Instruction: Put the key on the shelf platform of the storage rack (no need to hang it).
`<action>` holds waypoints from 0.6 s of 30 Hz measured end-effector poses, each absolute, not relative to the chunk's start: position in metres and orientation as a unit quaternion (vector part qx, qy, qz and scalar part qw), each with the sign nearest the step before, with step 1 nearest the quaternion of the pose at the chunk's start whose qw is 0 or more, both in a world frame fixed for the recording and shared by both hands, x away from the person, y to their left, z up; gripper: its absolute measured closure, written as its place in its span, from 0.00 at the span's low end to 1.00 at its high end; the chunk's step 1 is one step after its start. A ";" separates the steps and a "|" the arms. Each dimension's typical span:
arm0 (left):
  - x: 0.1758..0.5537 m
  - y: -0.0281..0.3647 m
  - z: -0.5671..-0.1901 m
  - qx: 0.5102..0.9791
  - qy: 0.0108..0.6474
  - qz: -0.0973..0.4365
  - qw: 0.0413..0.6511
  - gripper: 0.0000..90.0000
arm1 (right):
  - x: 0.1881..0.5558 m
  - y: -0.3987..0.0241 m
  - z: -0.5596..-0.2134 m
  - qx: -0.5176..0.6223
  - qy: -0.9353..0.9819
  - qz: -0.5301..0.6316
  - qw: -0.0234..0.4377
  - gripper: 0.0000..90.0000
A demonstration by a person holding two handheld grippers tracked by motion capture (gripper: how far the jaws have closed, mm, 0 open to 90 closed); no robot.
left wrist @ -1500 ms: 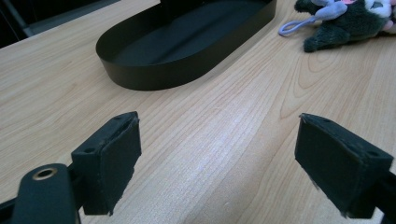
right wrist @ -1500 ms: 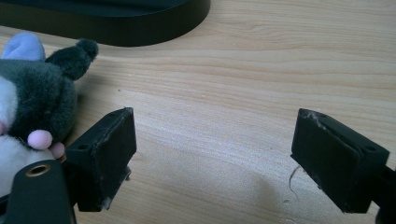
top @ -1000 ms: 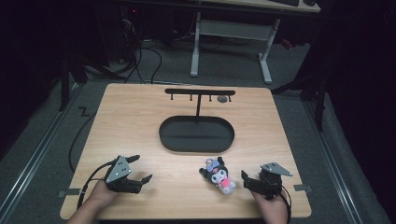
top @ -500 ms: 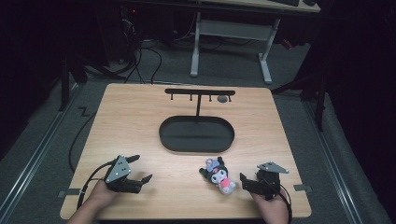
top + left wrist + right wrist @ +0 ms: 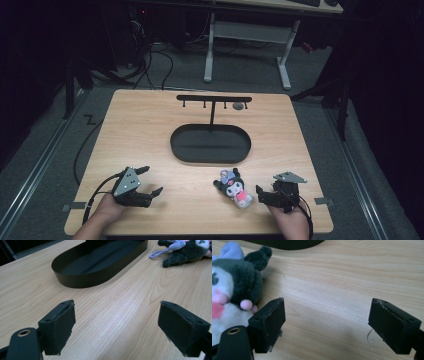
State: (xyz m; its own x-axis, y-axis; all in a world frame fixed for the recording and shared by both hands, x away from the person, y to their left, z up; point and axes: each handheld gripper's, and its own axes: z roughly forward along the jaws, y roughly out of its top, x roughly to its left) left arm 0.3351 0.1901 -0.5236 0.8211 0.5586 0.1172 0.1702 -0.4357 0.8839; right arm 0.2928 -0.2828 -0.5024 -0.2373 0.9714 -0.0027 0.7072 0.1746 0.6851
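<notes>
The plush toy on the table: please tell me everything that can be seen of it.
The plush toy is a small soft doll of fuzzy fabric: dark grey hood with two pointed ears, white face, pink nose, lilac bow and a pale lilac loop cord. Its lower part is white and pink. It lies on its back on the wooden table, between the black oval tray and the right gripper, whose open jaws do not touch it.
</notes>
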 end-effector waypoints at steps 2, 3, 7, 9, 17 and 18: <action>0.335 0.191 -0.524 0.822 0.222 0.201 0.485 0.17 | 0.296 -0.284 -0.501 0.577 0.730 0.289 0.226 0.16; 0.335 0.191 -0.524 0.822 0.222 0.201 0.485 0.17 | 0.297 -0.285 -0.500 0.579 0.728 0.290 0.225 0.16; 0.335 0.191 -0.524 0.820 0.222 0.201 0.487 0.17 | 0.300 -0.289 -0.500 0.586 0.723 0.297 0.214 0.16; 0.335 0.191 -0.524 0.821 0.222 0.202 0.486 0.17 | 0.302 -0.292 -0.500 0.590 0.721 0.298 0.207 0.16; 0.335 0.191 -0.524 0.822 0.222 0.203 0.484 0.17 | 0.304 -0.288 -0.501 0.581 0.743 0.271 0.191 0.16; 0.335 0.191 -0.524 0.822 0.222 0.203 0.484 0.17 | 0.304 -0.288 -0.501 0.581 0.743 0.271 0.191 0.16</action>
State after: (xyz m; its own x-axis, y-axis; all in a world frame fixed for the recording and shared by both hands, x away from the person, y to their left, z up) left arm 0.3346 0.1905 -0.5237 0.8188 0.5615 0.1195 0.1681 -0.4336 0.8853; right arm 0.3038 -0.2881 -0.5008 -0.2521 0.9672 0.0308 0.7599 0.1782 0.6251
